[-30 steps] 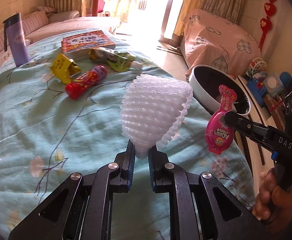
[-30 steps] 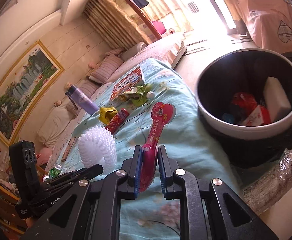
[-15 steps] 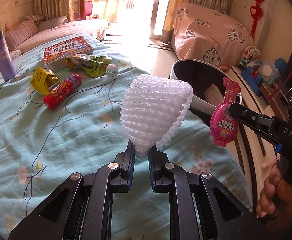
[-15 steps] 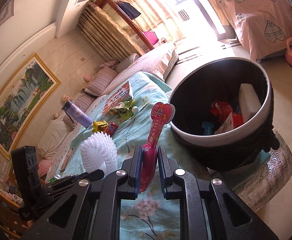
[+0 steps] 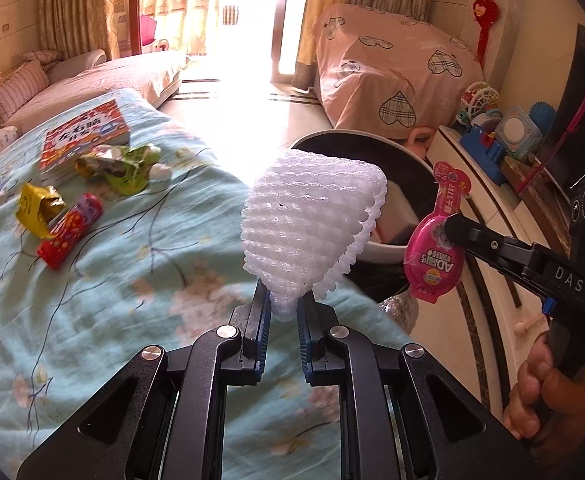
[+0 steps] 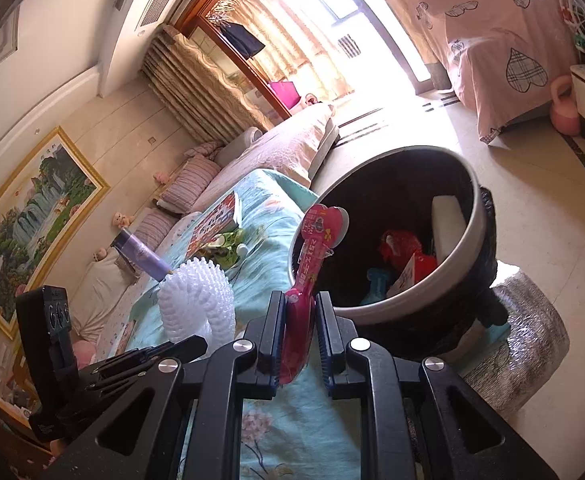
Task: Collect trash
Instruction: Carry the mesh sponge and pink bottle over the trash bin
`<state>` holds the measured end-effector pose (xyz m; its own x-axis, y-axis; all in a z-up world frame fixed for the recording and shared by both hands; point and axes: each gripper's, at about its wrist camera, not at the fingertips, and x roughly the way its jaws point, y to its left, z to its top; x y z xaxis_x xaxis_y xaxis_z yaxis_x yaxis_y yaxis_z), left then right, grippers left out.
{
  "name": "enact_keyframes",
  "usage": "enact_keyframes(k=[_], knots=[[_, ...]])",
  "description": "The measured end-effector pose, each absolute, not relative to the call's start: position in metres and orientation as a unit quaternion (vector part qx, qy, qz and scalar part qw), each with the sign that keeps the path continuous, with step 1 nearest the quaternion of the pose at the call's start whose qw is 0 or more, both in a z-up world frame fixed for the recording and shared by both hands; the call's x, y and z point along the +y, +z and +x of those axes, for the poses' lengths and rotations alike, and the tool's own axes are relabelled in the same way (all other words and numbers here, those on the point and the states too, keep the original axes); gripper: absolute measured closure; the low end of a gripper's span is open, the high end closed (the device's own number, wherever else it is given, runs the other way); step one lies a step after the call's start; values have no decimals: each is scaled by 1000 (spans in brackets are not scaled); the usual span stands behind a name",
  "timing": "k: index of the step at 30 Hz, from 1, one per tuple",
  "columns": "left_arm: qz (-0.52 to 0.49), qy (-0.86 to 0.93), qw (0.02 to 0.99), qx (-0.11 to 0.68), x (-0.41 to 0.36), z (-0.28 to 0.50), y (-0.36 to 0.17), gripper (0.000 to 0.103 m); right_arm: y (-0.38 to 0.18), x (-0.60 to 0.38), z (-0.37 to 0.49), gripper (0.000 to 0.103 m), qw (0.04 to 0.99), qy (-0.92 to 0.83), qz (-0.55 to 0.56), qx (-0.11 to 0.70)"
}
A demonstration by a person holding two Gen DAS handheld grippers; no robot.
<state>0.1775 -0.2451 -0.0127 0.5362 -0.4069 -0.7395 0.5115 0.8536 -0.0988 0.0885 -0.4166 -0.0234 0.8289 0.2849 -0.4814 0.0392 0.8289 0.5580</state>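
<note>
My left gripper (image 5: 283, 312) is shut on a white foam fruit net (image 5: 312, 220), held upright above the table's edge. My right gripper (image 6: 298, 312) is shut on a pink plastic package (image 6: 312, 264), which also shows in the left wrist view (image 5: 436, 248). Both are held close to a round trash bin (image 6: 468, 248) with a black liner beside the table; it holds red wrappers and a white block. The bin also shows in the left wrist view (image 5: 404, 168), partly hidden by the net.
On the teal flowered tablecloth (image 5: 112, 280) lie a red tube (image 5: 70, 230), a yellow wrapper (image 5: 36, 208), a green wrapper (image 5: 120, 164) and a book (image 5: 82, 134). A purple bottle (image 6: 142, 256) stands farther back. A silver stool (image 6: 524, 340) stands by the bin.
Both grippers have moved with their loads towards the bin, which now looks larger and nearer in both views. The grips have not changed.
</note>
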Motion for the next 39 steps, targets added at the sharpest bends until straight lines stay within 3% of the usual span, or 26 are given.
enact_keyframes(k=[39], knots=[[115, -291, 857, 410, -337, 227, -12, 91, -8, -470, 133, 88, 929, 6, 233, 286]])
